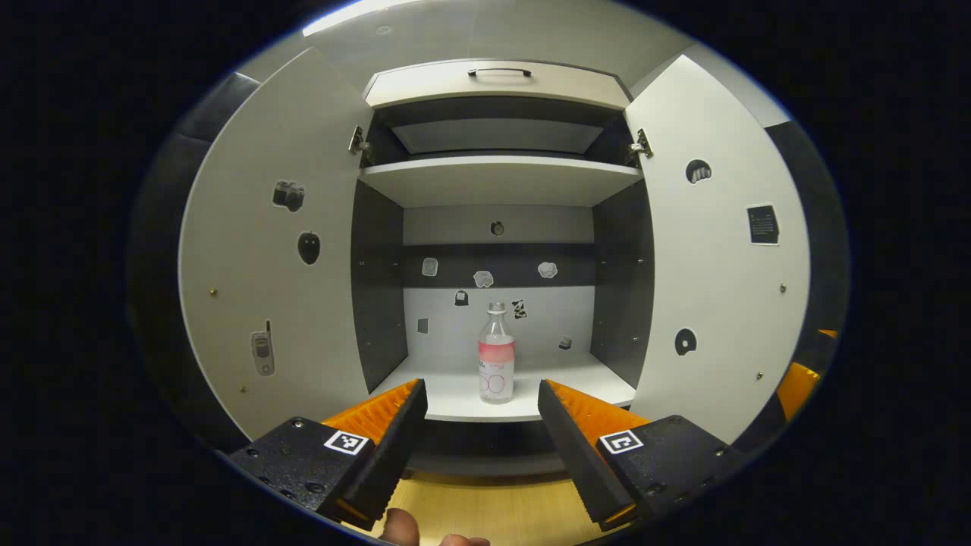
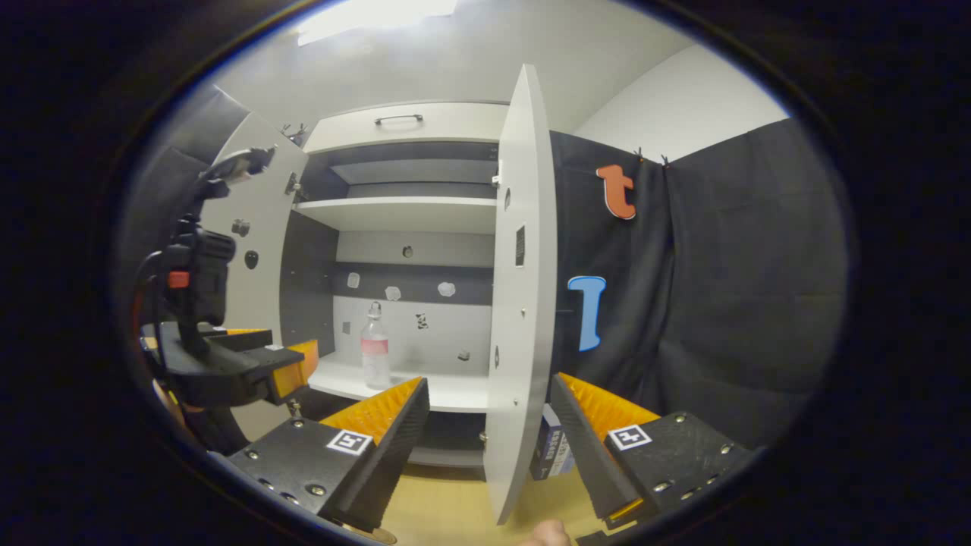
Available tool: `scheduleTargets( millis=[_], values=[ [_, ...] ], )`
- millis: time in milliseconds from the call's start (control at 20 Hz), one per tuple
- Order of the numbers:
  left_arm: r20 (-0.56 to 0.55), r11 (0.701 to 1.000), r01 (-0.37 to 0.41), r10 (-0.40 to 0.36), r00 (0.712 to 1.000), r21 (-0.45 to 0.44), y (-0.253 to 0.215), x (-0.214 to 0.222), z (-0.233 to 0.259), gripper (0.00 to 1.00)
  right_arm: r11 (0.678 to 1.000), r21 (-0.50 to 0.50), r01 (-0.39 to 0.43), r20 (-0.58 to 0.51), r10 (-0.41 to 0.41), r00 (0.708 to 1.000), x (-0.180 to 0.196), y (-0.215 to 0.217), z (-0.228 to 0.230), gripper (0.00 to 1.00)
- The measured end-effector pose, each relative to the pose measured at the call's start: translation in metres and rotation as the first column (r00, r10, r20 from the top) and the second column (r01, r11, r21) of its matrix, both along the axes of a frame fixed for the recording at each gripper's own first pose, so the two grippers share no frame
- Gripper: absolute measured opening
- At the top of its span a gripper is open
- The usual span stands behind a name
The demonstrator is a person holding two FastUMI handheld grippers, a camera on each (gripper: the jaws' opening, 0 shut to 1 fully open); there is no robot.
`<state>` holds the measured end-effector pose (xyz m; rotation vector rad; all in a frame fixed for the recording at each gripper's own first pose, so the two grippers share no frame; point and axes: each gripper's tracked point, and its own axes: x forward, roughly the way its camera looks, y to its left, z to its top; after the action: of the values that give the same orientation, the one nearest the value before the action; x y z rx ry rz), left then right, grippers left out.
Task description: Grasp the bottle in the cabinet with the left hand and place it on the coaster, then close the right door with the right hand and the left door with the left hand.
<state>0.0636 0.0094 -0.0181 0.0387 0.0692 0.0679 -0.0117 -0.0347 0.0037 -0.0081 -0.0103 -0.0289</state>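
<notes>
A clear bottle (image 1: 496,354) with a pink band stands upright on the lower shelf (image 1: 455,398) of the open cabinet. My left gripper (image 1: 482,406) is open, its fingers short of the shelf edge, with the bottle beyond the gap between them. Both doors swing wide: the left door (image 1: 273,250) and the right door (image 1: 717,258). In the right gripper view the bottle (image 2: 375,346) shows on the shelf, and the right door (image 2: 520,288) stands edge-on. My right gripper (image 2: 489,425) is open, its fingers to either side of that door's lower edge, apart from it. The left gripper (image 2: 250,364) appears at the left.
Above are an upper shelf (image 1: 501,178) and a drawer with a black handle (image 1: 498,72). A wooden tabletop (image 1: 485,508) lies below the cabinet. A small blue box (image 2: 552,449) sits behind the right door, by the black cloth wall (image 2: 721,288). Stickers dot the doors and back panel.
</notes>
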Motion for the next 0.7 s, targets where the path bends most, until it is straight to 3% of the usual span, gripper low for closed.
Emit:
scheduleTargets(
  millis=[450,700],
  values=[
    [-0.068,1.000,0.002,-0.001,0.998,0.012,0.003,0.116,-0.031,0.95,0.985,-0.032,0.168,-0.021,-0.169,0.985,-0.004,-0.049,-0.015,0.98],
    [-0.047,0.999,-0.003,0.005,0.999,0.039,0.002,0.174,-0.029,0.95,0.966,-0.038,0.258,-0.053,-0.259,0.964,-0.002,-0.076,-0.029,0.97]
  ],
)
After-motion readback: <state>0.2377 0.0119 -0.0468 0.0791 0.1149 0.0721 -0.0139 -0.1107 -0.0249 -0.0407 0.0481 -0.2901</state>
